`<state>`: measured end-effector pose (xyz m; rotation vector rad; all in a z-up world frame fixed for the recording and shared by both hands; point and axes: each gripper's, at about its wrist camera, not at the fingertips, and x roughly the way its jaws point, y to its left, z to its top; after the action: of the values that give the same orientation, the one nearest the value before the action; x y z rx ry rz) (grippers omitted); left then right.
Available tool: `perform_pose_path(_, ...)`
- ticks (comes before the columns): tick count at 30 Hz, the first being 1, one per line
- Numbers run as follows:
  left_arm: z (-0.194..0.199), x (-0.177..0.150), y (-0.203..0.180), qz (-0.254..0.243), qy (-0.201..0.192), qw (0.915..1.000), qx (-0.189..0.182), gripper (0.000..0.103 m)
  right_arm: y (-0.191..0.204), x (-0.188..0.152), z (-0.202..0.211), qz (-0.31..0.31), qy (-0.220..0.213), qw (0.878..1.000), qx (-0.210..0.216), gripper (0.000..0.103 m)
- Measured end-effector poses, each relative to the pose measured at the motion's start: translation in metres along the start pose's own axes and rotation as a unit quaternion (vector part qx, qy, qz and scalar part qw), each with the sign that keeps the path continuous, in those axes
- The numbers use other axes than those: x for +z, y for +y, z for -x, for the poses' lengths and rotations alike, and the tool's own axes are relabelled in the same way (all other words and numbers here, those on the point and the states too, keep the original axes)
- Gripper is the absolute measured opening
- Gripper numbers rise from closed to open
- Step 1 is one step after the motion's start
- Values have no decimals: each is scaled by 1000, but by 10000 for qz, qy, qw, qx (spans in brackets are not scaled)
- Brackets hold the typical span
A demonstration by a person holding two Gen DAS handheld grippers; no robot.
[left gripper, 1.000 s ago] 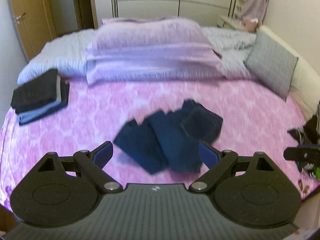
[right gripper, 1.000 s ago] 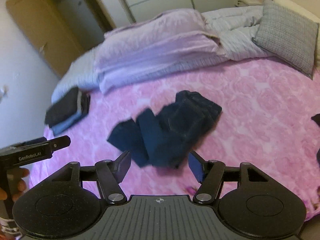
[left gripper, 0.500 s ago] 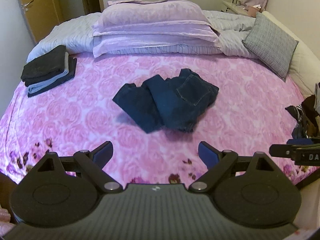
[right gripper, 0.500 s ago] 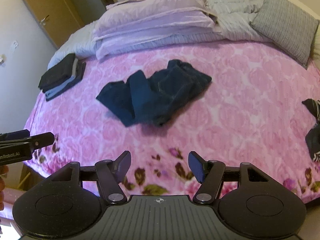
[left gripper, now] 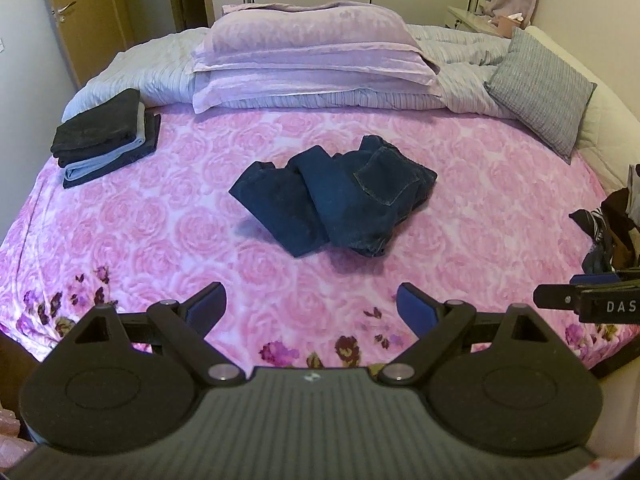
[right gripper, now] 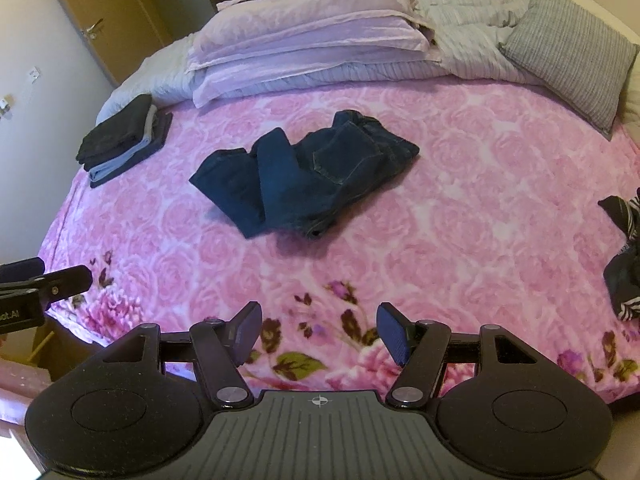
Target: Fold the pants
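Observation:
Dark blue jeans (left gripper: 336, 194) (right gripper: 304, 172) lie crumpled in a loose heap in the middle of the pink rose-patterned bed cover (left gripper: 160, 216) (right gripper: 460, 200). One back pocket faces up and a leg end sticks out to the left. My left gripper (left gripper: 312, 306) hovers open over the bed's near edge, well short of the jeans, with nothing between its blue pads. My right gripper (right gripper: 318, 334) is open too, empty, above the flowered front edge. Each gripper's tip shows at the side of the other's view.
A stack of folded dark and light-blue clothes (left gripper: 102, 138) (right gripper: 122, 140) sits at the bed's far left. Lilac pillows (left gripper: 312, 52) and a grey cushion (left gripper: 540, 88) lie at the head. More dark garments (left gripper: 608, 232) (right gripper: 624, 256) are piled at the right edge.
Both grippers have pulled back from the jeans toward the bed's near edge, so the jeans now lie farther off. Both stayed open and empty; the jeans lie still.

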<state>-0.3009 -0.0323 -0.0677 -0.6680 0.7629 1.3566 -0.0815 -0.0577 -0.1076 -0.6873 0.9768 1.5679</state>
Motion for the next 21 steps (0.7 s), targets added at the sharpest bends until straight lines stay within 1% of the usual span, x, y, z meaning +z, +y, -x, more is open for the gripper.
perform_pose_path(5, -17, 16, 14, -11, -4, 10000, -70, 90, 7, 18, -14, -12, -9, 10000, -79, 61)
perform_pose_path(11, -51, 48, 44, -22, 56, 9999, -138, 90, 23, 52, -38, -116, -9, 9997, -225, 61)
perform_pose_path(17, -96, 82, 81, -87, 194, 9997, -131, 90, 39, 88, -69, -309, -17, 9988, -372, 61)
perform_pose_path(21, -132, 98, 112, 73, 378, 9990, -234, 90, 39, 107, -91, -530, 14, 9967, -620, 61)
